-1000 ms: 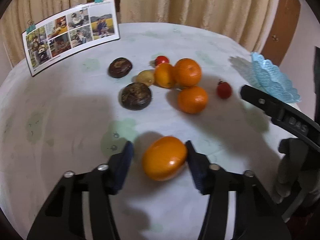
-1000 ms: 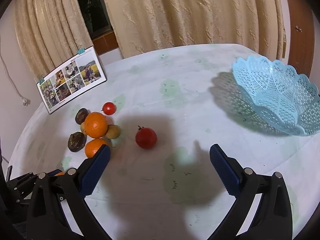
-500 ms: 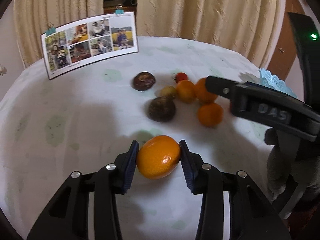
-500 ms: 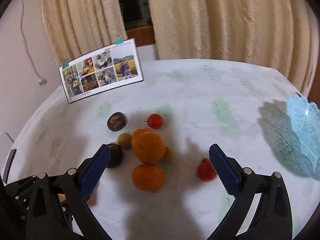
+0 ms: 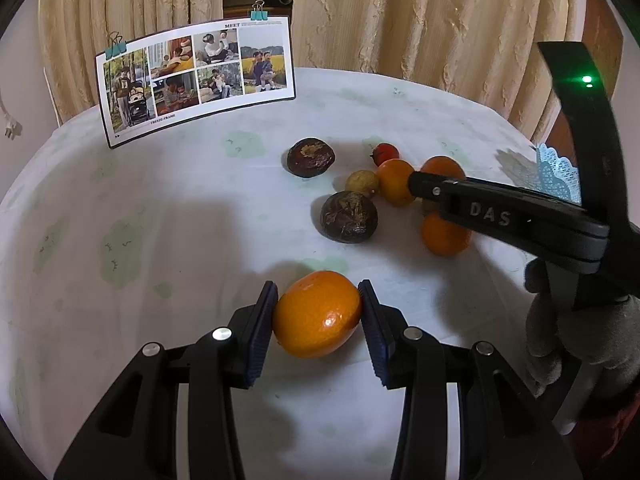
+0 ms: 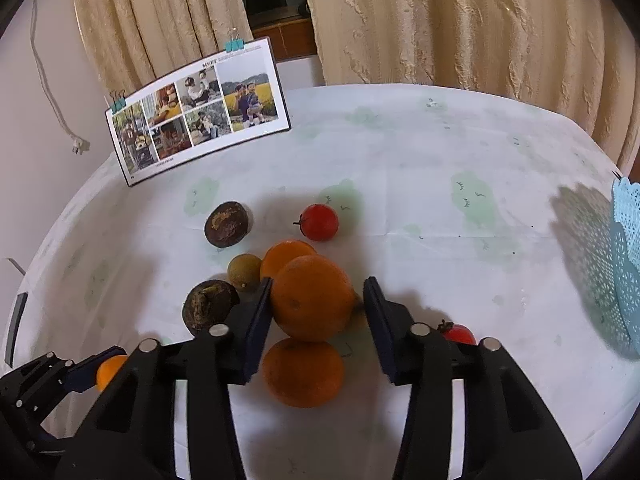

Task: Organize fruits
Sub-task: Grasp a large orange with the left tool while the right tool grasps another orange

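Observation:
My left gripper point(image 5: 318, 314) is shut on an orange point(image 5: 318, 314), both pads touching it, just above the white tablecloth. My right gripper point(image 6: 318, 304) is open around a large orange point(image 6: 314, 296); the left pad touches it and a gap remains on the right. Near it lie another orange point(image 6: 303, 372), a third orange point(image 6: 286, 256), a small yellow-green fruit point(image 6: 244, 272), two dark brown fruits point(image 6: 226, 224) point(image 6: 208, 306) and two red tomatoes point(image 6: 319, 222) point(image 6: 458, 333). The right gripper's arm point(image 5: 504, 216) crosses the left wrist view.
A blue lace basket point(image 6: 628, 260) stands at the table's right edge and also shows in the left wrist view point(image 5: 558, 172). A clipped photo card point(image 5: 192, 76) stands at the back left. Curtains hang behind the round table point(image 6: 440, 152).
My left gripper closed on the orange and lifted it slightly. My right gripper swung left from the basket side over the fruit pile and narrowed around the large orange.

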A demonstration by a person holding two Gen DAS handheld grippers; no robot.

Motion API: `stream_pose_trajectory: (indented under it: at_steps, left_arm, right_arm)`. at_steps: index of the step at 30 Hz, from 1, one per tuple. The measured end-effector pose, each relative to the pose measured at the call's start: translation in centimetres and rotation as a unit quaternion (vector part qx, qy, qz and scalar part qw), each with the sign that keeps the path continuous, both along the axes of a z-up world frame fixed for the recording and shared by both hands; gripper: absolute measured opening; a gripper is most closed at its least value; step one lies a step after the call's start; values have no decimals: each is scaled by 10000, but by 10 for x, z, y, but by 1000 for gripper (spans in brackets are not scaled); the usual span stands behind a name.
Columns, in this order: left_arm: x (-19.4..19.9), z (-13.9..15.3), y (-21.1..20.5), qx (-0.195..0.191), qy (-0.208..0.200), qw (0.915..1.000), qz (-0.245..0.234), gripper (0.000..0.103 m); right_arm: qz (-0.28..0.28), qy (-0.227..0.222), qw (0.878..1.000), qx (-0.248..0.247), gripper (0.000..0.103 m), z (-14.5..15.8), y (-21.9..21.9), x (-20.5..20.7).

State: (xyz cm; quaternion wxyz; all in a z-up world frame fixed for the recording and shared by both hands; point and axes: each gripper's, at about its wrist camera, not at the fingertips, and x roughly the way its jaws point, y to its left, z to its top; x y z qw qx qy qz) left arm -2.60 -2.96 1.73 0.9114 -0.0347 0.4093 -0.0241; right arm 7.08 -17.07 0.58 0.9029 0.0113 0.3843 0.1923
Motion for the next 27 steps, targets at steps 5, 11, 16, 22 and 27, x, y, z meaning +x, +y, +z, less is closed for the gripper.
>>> stream_pose_trajectory:
  at_steps: [5, 11, 16, 22, 27]
  left_arm:
    - [1, -2, 0, 29, 19, 10000, 33, 42]
    - [0, 0, -2, 96, 0, 9999, 62, 42]
    - [-1, 3, -5, 166, -37, 9998, 76, 42]
    - [-1, 10, -13, 258, -106, 9996, 36, 42]
    - [-1, 17, -23, 346, -171, 9992, -26, 42]
  right_arm:
    - [-145, -96, 9998, 107, 39, 8, -9, -4]
    - [-312, -166, 9990, 268, 39, 16, -25, -9]
    - [-462, -309, 9981, 279, 39, 25, -38, -14]
    - [-648, -440, 9963, 355, 39, 34, -57, -19]
    - [-914, -508, 9935, 444, 39, 39, -81, -20]
